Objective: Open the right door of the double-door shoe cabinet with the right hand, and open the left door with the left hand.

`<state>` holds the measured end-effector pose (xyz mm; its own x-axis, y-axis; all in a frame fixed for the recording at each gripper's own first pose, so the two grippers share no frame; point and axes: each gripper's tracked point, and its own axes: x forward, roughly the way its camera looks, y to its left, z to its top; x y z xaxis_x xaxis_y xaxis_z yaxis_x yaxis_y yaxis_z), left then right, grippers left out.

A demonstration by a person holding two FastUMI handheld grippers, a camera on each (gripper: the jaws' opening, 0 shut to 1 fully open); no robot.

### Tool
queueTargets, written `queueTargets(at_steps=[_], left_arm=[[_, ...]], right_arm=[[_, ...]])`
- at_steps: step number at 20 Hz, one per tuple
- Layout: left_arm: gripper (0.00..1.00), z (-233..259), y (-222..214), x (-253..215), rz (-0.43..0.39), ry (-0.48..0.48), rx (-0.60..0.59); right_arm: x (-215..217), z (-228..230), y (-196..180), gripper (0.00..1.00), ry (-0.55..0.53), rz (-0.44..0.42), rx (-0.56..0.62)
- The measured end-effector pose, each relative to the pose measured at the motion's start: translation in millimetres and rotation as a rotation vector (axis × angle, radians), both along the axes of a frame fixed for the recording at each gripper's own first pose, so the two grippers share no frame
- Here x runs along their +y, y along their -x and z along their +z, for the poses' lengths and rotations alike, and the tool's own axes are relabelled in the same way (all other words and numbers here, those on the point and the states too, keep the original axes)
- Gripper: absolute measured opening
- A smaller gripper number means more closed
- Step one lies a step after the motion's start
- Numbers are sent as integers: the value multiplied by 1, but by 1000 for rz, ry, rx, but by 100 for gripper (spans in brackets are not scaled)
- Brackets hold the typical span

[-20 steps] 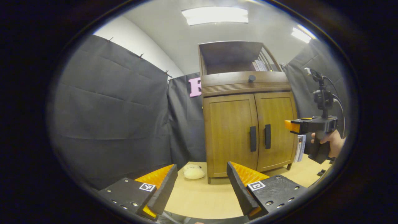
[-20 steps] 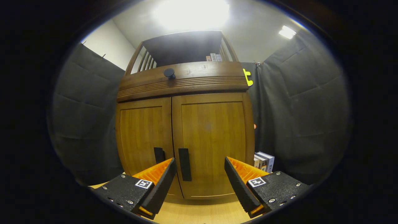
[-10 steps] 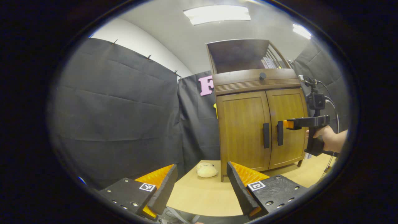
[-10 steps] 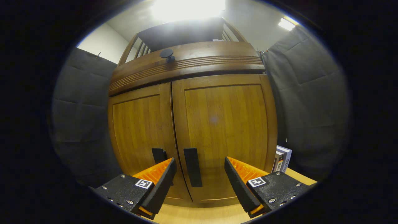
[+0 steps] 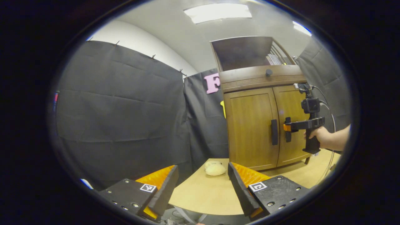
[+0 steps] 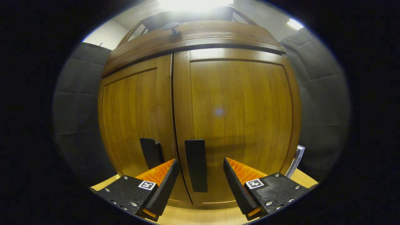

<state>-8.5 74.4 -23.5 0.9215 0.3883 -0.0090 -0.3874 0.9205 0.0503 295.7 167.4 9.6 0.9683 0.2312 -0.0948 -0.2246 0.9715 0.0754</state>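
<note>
A tall wooden shoe cabinet [image 5: 265,118] is standing on a light wooden table [image 5: 203,193] at the far side of the booth, with dark cloth hanging behind and beside it. Both of its doors are sitting closed. The right door [image 6: 237,125] and the left door [image 6: 131,115] are meeting at a thin seam in the middle, and a dark upright handle is sitting on each side of that seam.

In the left gripper view, a person's hand [image 5: 318,136] is reaching in from the right, holding the right gripper [image 5: 287,127] level, its tips right at the right door's handle [image 5: 287,129]. In the right gripper view, the right gripper [image 6: 198,175] is standing wide open, and the right door's handle [image 6: 196,164] is lying between its two fingers, touching neither. The left door's handle [image 6: 151,153] is just beyond the left finger.

The left gripper [image 5: 203,184] is hanging well back from the cabinet, near the table's near edge, its fingers spread wide and holding nothing. A small pale lump [image 5: 214,168] is lying on the table just left of the cabinet's foot.
</note>
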Motion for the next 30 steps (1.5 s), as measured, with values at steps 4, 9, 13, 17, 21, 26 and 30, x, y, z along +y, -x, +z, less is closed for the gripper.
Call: queueTargets(at_steps=[4,9,13,17,21,26,30], left_arm=[[97,-4,-1,5,20,-6,3],[91,-7,1,6,20,-10,2],[91,-6,7,4,3,-11,-8],[91,-3,2,2,-27,-18,-14],[91,0,-2,-4,-70,-14,-32],[97,1,-5,-11,-131,-13,-34],[97,4,-2,-16,-168,-7,-41]], right_arm=[[10,-4,-9,72,-11,4,36],[22,10,0,33,-44,26,61],[14,25,1,24,-30,37,74],[11,36,1,24,-24,61,76],[9,44,5,24,-38,88,77],[7,51,10,24,-43,110,71],[6,54,11,24,-48,110,77]])
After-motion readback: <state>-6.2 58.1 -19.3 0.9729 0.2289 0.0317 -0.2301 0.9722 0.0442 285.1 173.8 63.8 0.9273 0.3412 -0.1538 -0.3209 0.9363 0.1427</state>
